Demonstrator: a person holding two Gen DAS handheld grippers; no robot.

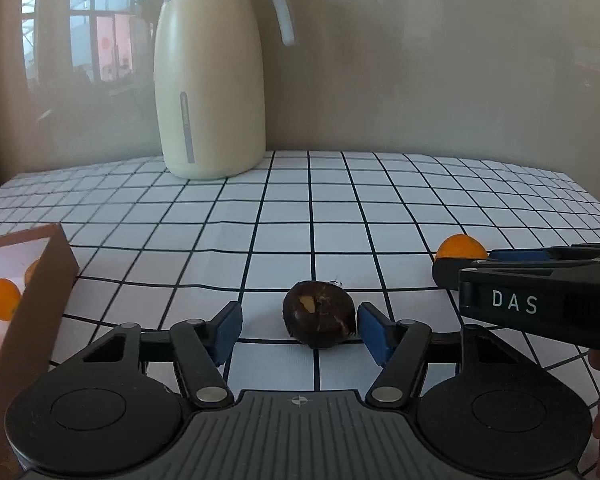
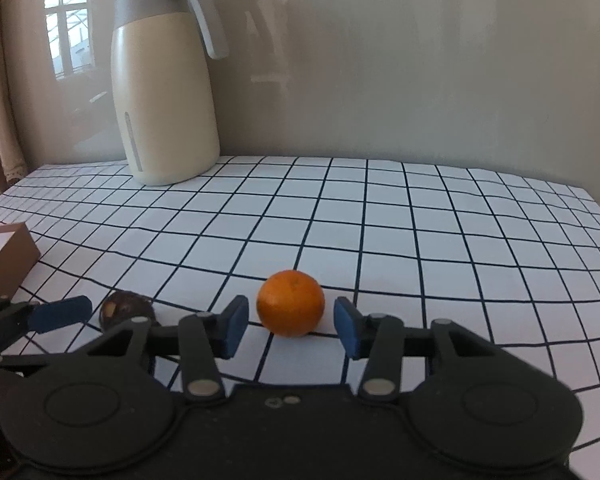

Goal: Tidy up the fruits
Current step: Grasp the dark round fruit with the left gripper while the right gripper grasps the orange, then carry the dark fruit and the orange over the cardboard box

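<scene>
A dark brown fruit (image 1: pixel 319 314) lies on the checked tablecloth between the blue pads of my left gripper (image 1: pixel 299 330), which is open; the right pad is close to the fruit, the left pad apart. An orange (image 2: pixel 291 303) lies between the pads of my right gripper (image 2: pixel 290 326), which is open with gaps on both sides. The orange also shows in the left wrist view (image 1: pixel 460 246), partly hidden behind the right gripper. The brown fruit (image 2: pixel 126 309) and a left gripper finger (image 2: pixel 60 312) show in the right wrist view.
A brown box (image 1: pixel 32 304) with a white inside stands at the left and holds several small oranges (image 1: pixel 3 298). A cream jug (image 1: pixel 210 80) with a grey lid stands at the back by the wall. The checked tablecloth (image 2: pixel 420 240) covers the table.
</scene>
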